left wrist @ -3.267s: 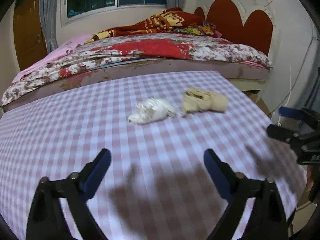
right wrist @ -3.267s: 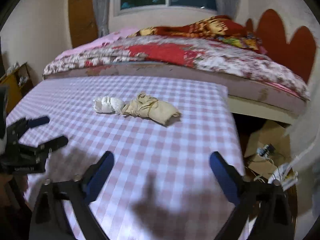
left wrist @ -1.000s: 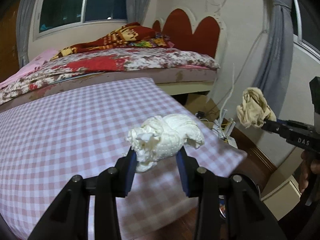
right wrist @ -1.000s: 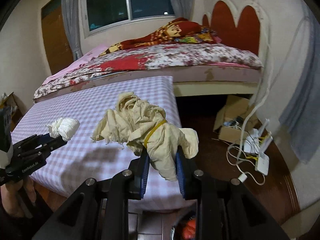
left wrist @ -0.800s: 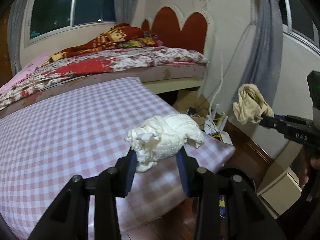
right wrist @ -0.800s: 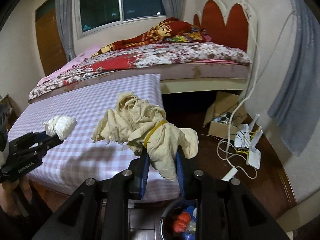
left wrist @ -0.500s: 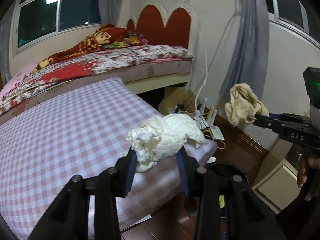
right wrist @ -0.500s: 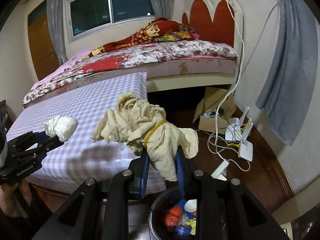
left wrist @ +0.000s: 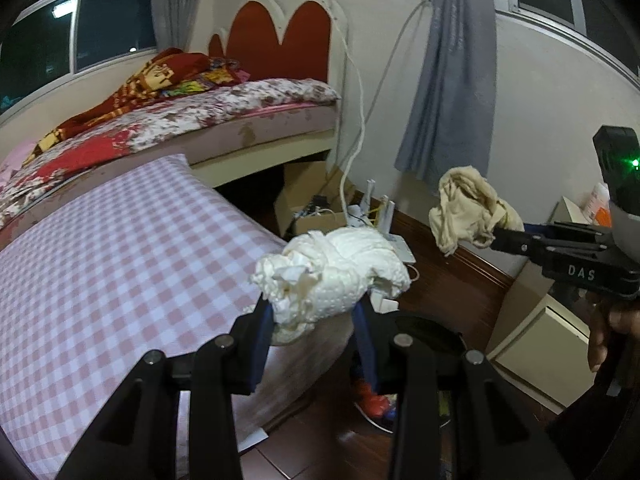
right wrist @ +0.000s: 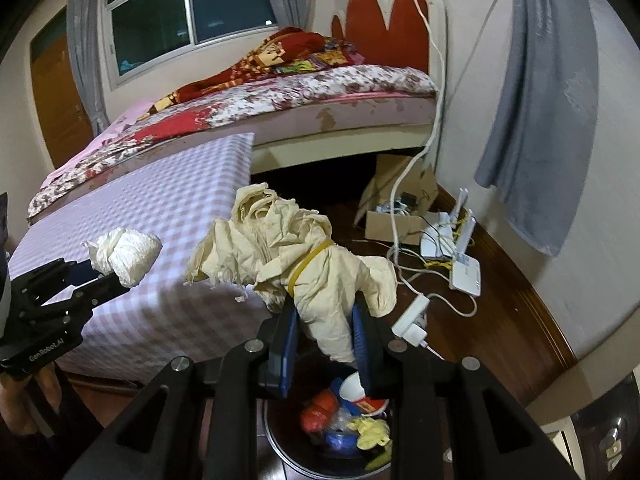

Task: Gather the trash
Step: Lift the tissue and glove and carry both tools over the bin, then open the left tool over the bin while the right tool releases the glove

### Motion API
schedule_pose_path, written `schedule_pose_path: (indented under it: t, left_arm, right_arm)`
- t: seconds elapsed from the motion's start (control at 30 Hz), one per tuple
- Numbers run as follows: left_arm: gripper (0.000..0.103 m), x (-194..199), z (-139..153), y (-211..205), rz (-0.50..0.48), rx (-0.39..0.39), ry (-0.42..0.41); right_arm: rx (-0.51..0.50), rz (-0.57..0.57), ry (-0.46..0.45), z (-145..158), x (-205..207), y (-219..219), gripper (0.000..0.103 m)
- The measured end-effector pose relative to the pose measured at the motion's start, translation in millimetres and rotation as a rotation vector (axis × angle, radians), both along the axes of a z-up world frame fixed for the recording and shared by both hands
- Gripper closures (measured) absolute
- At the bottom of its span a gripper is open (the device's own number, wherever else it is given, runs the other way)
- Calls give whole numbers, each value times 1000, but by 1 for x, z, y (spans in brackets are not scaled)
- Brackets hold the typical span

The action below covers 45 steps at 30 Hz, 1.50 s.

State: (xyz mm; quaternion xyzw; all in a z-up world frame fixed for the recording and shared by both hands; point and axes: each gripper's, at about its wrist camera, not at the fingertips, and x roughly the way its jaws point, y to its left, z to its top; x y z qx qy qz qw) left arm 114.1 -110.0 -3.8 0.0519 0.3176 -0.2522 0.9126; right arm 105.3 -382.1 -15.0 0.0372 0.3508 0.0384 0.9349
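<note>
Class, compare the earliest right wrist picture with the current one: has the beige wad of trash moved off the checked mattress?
Yes. The beige wad, earlier lying on the checked mattress, is now clamped in the right gripper, past the mattress edge, above the trash bin.

White wad (left wrist: 332,276), beige rag (right wrist: 304,264), pink-checked cloth (left wrist: 120,264)

A mattress in pink-and-white checked cloth (right wrist: 168,216) fills the 9 o'clock side of the right wrist view, its top bare. At 12 o'clock beyond it stands a bed (right wrist: 304,96) with a floral sheet and a rumpled red blanket (right wrist: 276,56). The dark wooden floor (right wrist: 496,292) at 3 o'clock carries a cardboard box (right wrist: 394,220), white routers (right wrist: 452,236) and cables. At 6 o'clock sits a bin (right wrist: 340,440) (already holding colourful scraps).
</note>
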Motion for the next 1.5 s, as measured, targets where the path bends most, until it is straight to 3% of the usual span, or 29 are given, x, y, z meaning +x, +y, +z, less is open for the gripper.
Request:
schedule_pose_path:
  t: [0.93, 1.5]
  left_arm:
    - [64, -11, -65, -86, -150, 71, 157]
    - [63, 7, -118, -103, -158, 119, 292]
  right_arm:
    - [-15, -95, 150, -59, -32, -54, 76]
    - [-40, -43, 329, -122, -5, -45, 76]
